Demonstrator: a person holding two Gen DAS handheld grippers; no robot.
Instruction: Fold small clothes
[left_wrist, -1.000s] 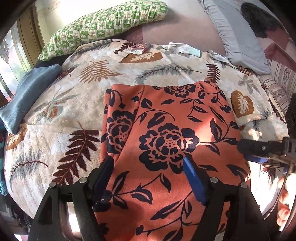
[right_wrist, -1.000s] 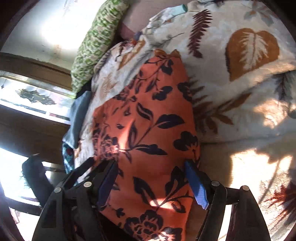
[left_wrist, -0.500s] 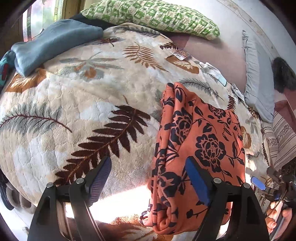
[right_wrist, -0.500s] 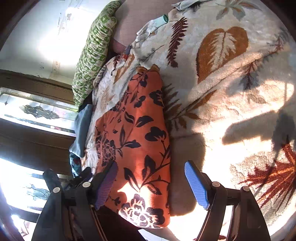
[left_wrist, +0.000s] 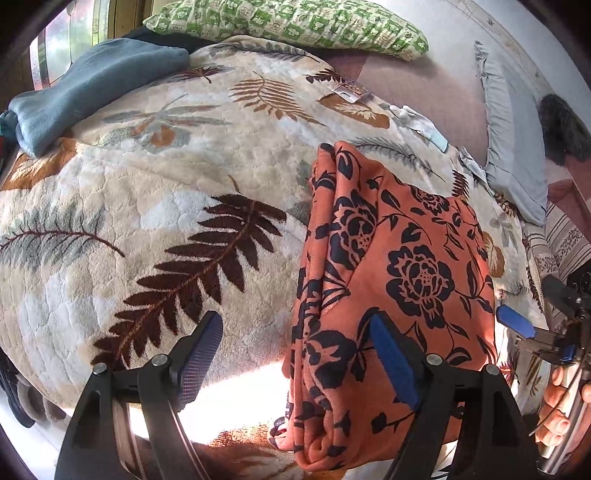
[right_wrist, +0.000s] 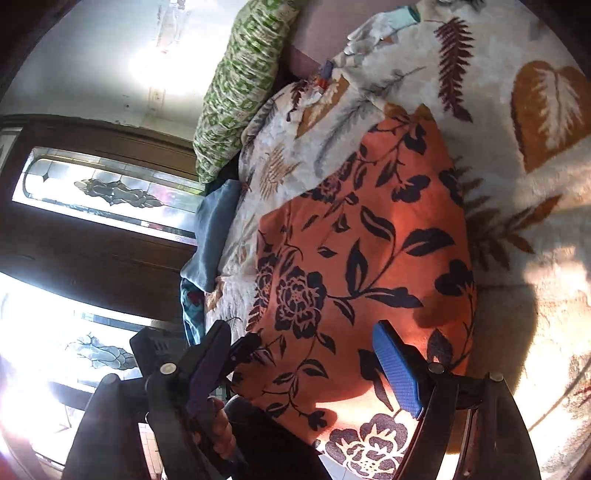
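In the left wrist view, the left gripper (left_wrist: 295, 350) at the lower centre has its jaws spread wide with nothing between them, over the leaf-print blanket (left_wrist: 155, 206). Right of centre lies the folded orange floral garment (left_wrist: 399, 280) on that blanket. In the right wrist view the right gripper (right_wrist: 303, 365), low in frame, also stands apart and empty above the garment (right_wrist: 362, 251).

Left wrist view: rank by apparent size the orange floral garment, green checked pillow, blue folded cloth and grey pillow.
1. orange floral garment, though nearest the camera
2. green checked pillow
3. blue folded cloth and grey pillow: too alike to rank
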